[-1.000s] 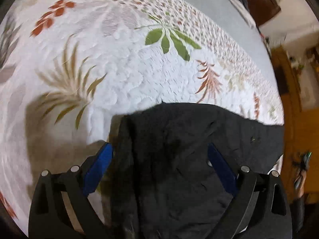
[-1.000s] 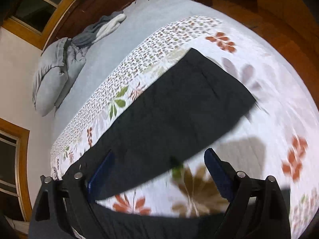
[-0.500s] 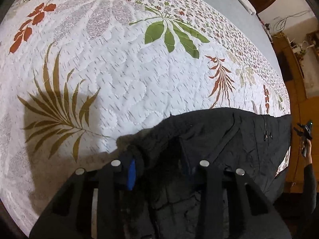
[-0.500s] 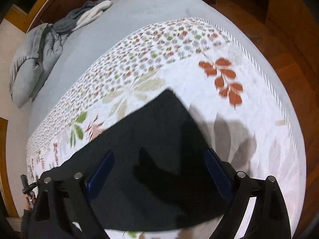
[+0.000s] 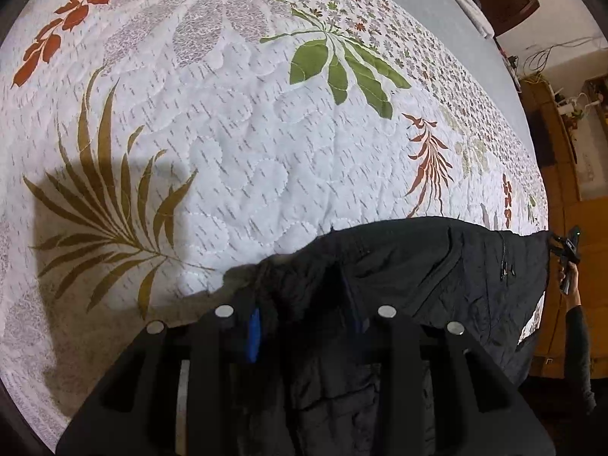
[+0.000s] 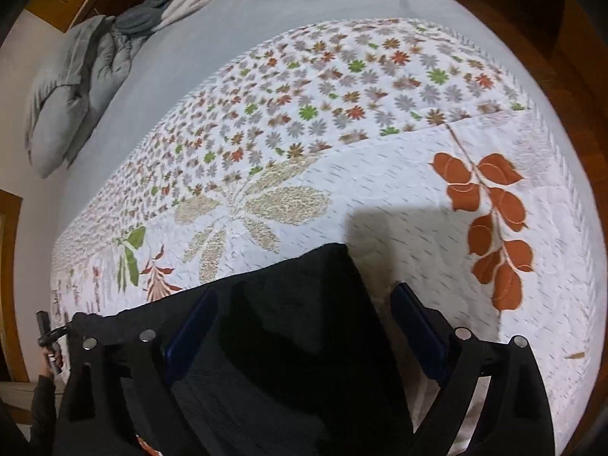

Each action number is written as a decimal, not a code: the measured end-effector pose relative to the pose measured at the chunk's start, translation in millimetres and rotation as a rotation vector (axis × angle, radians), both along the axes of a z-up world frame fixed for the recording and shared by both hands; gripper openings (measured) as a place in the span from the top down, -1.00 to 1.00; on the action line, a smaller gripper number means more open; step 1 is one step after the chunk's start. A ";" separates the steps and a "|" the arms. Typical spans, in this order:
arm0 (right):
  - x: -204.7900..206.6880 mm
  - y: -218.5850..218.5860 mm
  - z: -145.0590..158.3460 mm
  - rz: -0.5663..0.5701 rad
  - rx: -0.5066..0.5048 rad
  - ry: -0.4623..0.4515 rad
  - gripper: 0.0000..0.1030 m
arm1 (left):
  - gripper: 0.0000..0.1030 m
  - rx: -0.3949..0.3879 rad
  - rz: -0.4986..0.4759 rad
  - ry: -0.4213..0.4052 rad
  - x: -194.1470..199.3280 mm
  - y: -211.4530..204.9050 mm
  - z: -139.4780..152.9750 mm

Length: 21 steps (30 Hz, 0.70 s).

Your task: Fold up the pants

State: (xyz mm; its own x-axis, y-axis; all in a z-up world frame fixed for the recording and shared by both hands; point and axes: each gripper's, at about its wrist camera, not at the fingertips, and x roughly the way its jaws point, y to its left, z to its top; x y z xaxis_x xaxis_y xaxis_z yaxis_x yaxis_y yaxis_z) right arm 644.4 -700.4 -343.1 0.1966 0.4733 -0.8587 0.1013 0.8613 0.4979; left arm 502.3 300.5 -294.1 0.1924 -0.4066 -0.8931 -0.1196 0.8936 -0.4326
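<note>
Black pants [image 5: 410, 266] lie on a white quilt with leaf prints [image 5: 235, 144]. In the left wrist view my left gripper [image 5: 304, 323] is shut on a bunched edge of the pants, with cloth piled between the blue pads [image 5: 252, 328]. In the right wrist view the pants [image 6: 288, 342] reach a far corner between my fingers. My right gripper [image 6: 304, 315] is open, its blue pads [image 6: 416, 326] straddling that end of the pants without pinching it.
The quilt [image 6: 342, 174] covers the near part of a grey bed [image 6: 235, 19]. A grey pillow [image 6: 64, 106] and bundled cloth lie at the head. A wooden floor [image 6: 570, 38] runs past the bed's edge. A person's hand [image 6: 49, 357] shows at far left.
My left gripper closed on the pants edge between the earliest frame and half a second ago and still holds it. My right gripper moved along the pants to their far end, staying open.
</note>
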 end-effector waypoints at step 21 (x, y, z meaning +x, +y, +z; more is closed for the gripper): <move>-42.9 -12.8 64.3 -0.061 -0.018 -0.172 0.81 | 0.70 0.054 0.060 -0.146 -15.6 -6.2 39.6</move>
